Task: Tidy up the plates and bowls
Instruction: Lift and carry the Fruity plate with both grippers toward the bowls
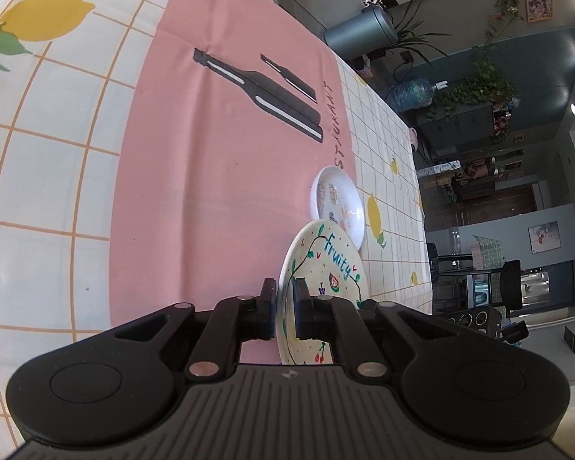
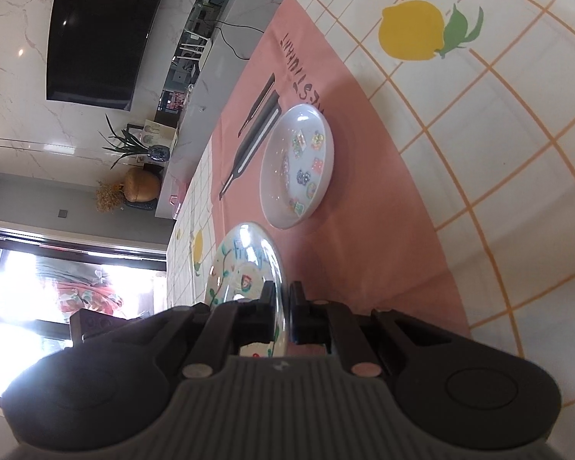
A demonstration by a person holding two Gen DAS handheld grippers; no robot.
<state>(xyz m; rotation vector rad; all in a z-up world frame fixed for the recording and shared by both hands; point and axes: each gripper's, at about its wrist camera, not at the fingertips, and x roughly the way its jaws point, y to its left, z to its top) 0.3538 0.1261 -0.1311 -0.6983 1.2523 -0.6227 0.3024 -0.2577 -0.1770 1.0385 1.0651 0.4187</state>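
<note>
The left gripper (image 1: pixel 285 308) was clamped on one edge of the round cream plate painted with fruit and the word "Fruity" (image 1: pixel 326 264). The right gripper (image 2: pixel 283 316) was clamped on another edge of it. The plate was over the pink cloth with black bottle pictures (image 1: pixel 211 161). Just past it sat a white bowl with small colourful stickers inside (image 2: pixel 299 166), on the same cloth. Farther off lay the white tablecloth with yellow lemons (image 2: pixel 498 122).
</note>
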